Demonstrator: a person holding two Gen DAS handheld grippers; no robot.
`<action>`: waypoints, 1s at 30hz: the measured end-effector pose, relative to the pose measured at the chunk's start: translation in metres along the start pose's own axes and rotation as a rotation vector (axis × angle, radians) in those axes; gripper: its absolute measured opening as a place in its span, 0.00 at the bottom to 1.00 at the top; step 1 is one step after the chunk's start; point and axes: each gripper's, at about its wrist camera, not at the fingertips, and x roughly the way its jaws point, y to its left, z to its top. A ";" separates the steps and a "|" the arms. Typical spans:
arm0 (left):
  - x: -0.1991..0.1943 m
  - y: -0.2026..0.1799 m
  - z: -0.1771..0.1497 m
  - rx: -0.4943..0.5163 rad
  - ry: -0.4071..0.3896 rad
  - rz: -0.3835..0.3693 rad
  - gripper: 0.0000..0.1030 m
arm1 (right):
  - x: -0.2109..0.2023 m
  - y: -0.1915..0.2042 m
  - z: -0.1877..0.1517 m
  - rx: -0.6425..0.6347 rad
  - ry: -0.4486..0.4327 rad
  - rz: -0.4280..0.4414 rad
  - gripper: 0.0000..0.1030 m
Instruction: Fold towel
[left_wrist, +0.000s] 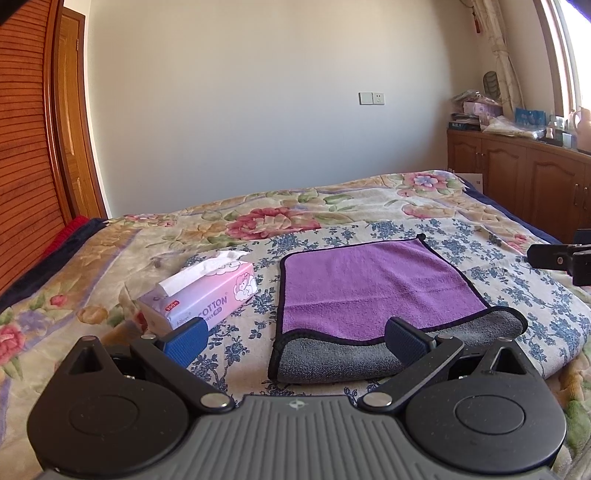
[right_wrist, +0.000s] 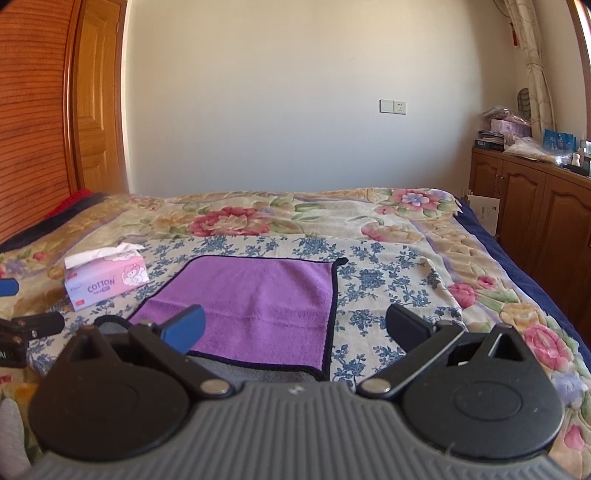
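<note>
The towel (left_wrist: 373, 284) lies flat just ahead of both tools, left tool (left_wrist: 295, 341) and right tool (right_wrist: 295, 328) spread apart (nothing gripped), its grey near hem closest.

The towel (right_wrist: 258, 295) has its near grey edge tucked behind the right gripper (right_wrist: 295, 328) body, so can't see it all. The left gripper (left_wrist: 295, 338) covers a corner of the tissue pack (left_wrist: 207, 291). Stuff on the cabinet (left_wrist: 517, 125) far right is too small to make out.
</note>
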 end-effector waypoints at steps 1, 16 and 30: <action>0.002 0.001 0.000 -0.002 0.003 -0.003 1.00 | 0.002 0.001 0.000 -0.006 0.003 0.002 1.00; 0.041 0.010 0.000 -0.026 0.050 -0.049 0.89 | 0.029 0.012 -0.004 -0.092 0.072 0.051 1.00; 0.082 0.017 -0.003 -0.018 0.115 -0.041 0.73 | 0.057 0.011 -0.011 -0.102 0.171 0.065 0.99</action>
